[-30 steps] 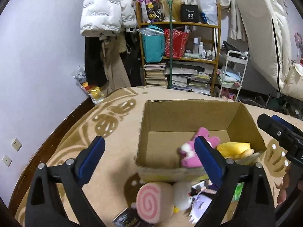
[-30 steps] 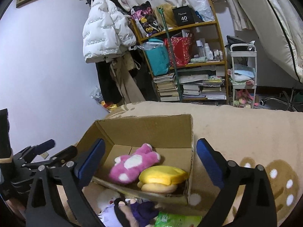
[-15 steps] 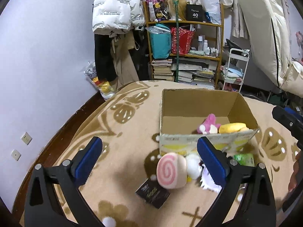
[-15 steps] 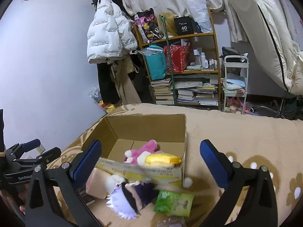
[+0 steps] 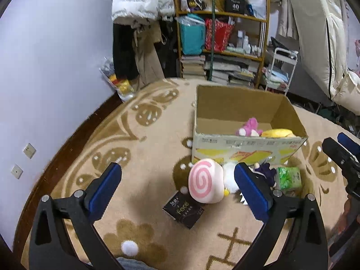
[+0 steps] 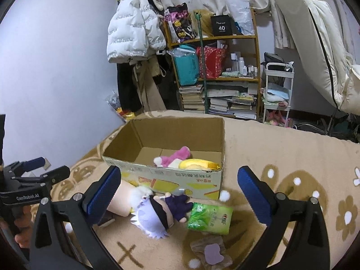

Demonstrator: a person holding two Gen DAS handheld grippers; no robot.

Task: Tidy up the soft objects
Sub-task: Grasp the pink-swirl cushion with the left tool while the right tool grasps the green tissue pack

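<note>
Both grippers, left (image 5: 175,189) and right (image 6: 178,190), gaped empty; the white-haired doll (image 6: 157,213) lay lengthwise along the cardboard box (image 6: 171,177), head toward the left gripper

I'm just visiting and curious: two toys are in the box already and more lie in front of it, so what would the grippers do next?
Probably the left gripper lowers onto the pink swirl plush. Its jaws stand wide open and empty, and the plush lies on the rug right ahead, outside the box. The right gripper, also open, faces the doll.
</note>
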